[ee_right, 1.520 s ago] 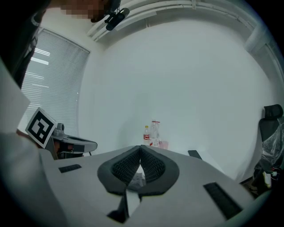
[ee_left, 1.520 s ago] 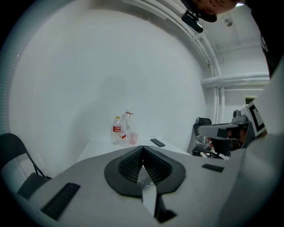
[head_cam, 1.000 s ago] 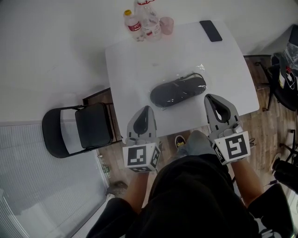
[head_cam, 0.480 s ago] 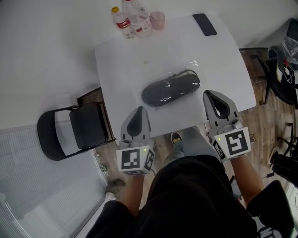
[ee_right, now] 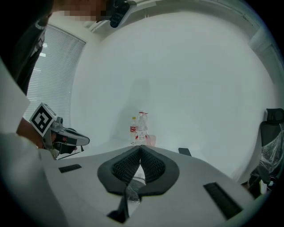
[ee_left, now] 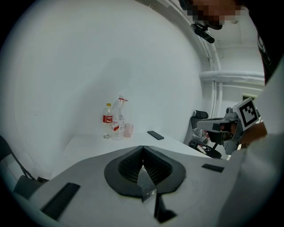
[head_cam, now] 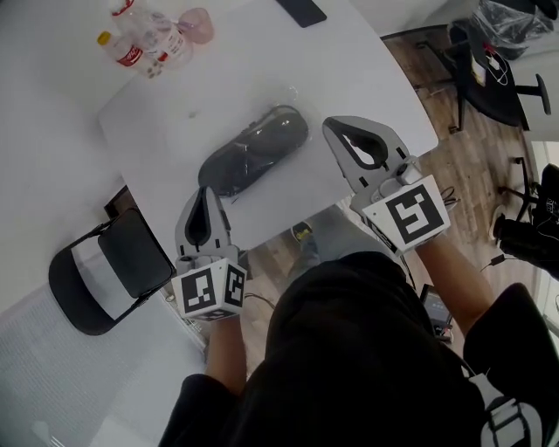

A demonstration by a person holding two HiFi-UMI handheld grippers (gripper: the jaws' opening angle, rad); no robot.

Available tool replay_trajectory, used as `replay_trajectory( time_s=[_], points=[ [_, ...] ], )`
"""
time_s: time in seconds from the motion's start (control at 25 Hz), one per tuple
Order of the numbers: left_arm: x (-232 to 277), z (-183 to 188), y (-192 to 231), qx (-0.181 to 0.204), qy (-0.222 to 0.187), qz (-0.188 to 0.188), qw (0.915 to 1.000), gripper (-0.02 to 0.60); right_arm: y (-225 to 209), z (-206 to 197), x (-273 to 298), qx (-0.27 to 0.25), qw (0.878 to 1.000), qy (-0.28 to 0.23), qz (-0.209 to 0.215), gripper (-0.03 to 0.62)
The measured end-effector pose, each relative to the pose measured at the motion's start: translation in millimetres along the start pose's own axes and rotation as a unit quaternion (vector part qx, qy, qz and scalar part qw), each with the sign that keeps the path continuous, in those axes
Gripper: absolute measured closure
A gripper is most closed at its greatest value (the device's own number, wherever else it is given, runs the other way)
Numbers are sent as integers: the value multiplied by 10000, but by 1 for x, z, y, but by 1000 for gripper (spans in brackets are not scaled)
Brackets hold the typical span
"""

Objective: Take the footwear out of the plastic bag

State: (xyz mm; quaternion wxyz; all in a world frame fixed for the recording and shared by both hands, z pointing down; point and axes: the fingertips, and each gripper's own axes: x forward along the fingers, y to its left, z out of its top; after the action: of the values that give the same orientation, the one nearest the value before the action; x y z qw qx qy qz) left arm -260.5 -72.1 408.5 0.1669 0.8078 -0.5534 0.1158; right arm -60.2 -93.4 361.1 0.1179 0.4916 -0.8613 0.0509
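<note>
Seen from above, a large white rectangular table fills the upper middle of the head view, standing on a wooden floor. To its left is a black folding chair.

Near the centre of the table lies the footwear: a dark grey, elongated, rounded piece, lying flat and slantwise. It is sealed inside a clear, crinkled plastic bag that catches small glints of light. Whether it is one shoe or a pair cannot be told.

The person leans over the near edge of the table, with both bare forearms stretched forward. The left gripper, grey with a black-and-white marker cube at its back, points toward the near end of the bagged footwear, close to it but apart. The right gripper, with its own marker cube, lies over the table, its tip just beside the far right end of the bag.

In the left gripper view, the left gripper's ribbed black pads are pressed together with nothing caught between them. The right gripper view shows the right gripper's pads closed and empty too.

At the far left corner stand two clear plastic bottles, one with a red label, and a small pink cup. A flat black phone lies at the far edge.
</note>
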Motion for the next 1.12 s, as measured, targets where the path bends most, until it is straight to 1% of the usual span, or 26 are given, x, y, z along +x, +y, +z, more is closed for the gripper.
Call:
replay_trajectory(
  time_s=[0.12, 0.2, 0.36, 0.56, 0.76, 0.88, 0.96, 1.04, 1.12],
  points=[
    [9, -5, -1, 36, 72, -5, 10000, 560, -7, -5, 0, -56, 10000, 6, 74, 577],
    [18, -10, -3, 126, 155, -49, 9998, 560, -13, -7, 1, 12, 9999, -34, 97, 577],
    [40, -20, 4, 427, 524, -144, 9976, 560, -26, -13, 4, 108, 9997, 63, 199, 577],
    [55, -30, 33, 546, 1021, -110, 9932, 560, -35, -19, 17, 129, 9993, 82, 345, 577],
    [62, -27, 38, 737, 1255, -154, 9892, 560, -45, -24, 21, 207, 9989, 164, 381, 577],
    [64, -22, 33, 1049, 1394, -379, 9839, 560, -47, -30, 25, 275, 9980, 315, 467, 577],
    [66, -20, 24, 1292, 1454, -682, 9785, 560, -49, -29, 29, 267, 9976, 274, 585, 577],
    [69, -22, 13, 1496, 1561, -993, 9713, 560, -54, -26, 28, 204, 9974, 161, 672, 577],
    [74, -25, 7, 1710, 1716, -1209, 9627, 560, -61, -24, 26, 125, 9973, 103, 723, 577]
  ],
)
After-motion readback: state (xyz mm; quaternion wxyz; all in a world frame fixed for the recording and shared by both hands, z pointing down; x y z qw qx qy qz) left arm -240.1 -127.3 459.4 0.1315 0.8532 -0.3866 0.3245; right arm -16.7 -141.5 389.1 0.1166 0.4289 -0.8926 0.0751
